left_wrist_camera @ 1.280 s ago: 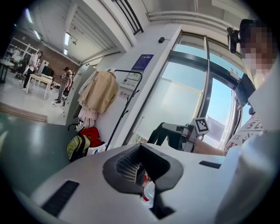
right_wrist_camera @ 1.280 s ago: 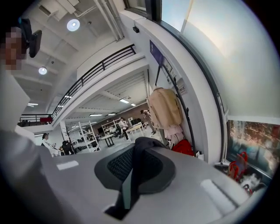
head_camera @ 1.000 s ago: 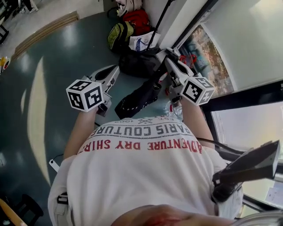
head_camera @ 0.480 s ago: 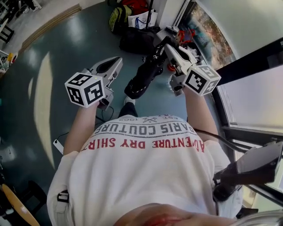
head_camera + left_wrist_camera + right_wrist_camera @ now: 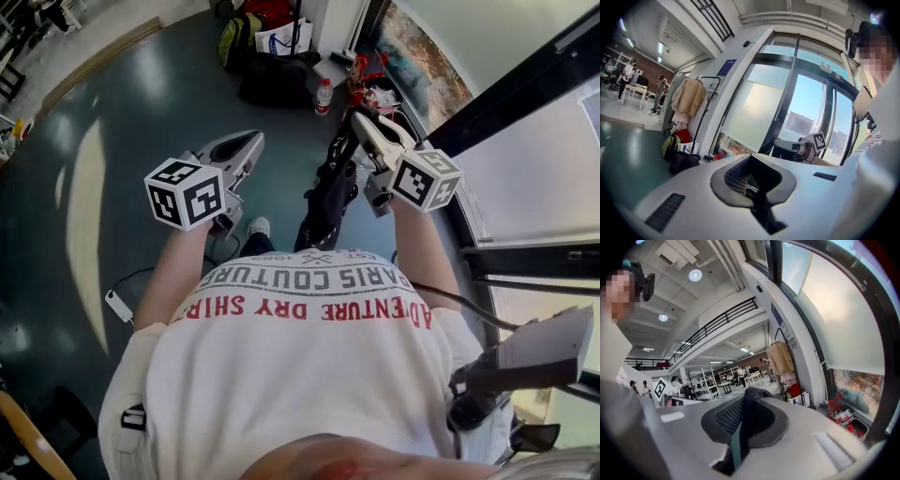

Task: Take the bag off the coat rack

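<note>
One black bag (image 5: pixel 328 192), off the coat rack (image 5: pixel 701 117) and well apart from it, hanging by its strap from the right gripper (image 5: pixel 359 122), whose jaws clamp the strap. One left gripper (image 5: pixel 246 142), jaws together, nothing between them.

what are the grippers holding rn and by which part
The right gripper has its jaws shut on the strap of the black bag, which hangs from it. The left gripper holds nothing between its jaws.
</note>
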{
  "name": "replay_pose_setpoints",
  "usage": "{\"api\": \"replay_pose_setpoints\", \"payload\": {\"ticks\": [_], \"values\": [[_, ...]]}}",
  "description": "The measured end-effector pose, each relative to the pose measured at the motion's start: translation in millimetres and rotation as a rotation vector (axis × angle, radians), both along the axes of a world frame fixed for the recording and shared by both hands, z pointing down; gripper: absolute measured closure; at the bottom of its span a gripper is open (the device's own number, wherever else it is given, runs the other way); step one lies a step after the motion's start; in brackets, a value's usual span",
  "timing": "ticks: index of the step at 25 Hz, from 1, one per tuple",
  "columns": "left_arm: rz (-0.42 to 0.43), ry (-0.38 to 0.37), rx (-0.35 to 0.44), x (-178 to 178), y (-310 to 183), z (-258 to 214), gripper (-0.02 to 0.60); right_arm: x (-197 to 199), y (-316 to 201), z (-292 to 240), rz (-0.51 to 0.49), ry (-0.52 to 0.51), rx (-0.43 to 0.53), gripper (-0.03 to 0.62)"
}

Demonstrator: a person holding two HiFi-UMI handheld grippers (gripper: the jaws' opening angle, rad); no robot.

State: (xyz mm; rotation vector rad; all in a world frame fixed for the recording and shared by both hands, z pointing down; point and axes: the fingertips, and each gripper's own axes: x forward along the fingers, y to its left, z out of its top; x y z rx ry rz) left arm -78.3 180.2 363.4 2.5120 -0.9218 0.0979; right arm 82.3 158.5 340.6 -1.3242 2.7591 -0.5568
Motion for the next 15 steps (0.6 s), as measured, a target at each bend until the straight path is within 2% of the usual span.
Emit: {"api": "replay_pose_setpoints", "payload": {"ticks": [8,15], "values": [[0.064,0.0,0.03,38.6,48.0,-9.3,0.58,20.9,77.0,-12.7,-0.001,-0.017,0.034,0.58],[0.105,-0.019,0.086,60.6,53.0,-40.4,0.58,29.5,88.3,-32.7,0.005,-0.006,0.074,0.58]]}}
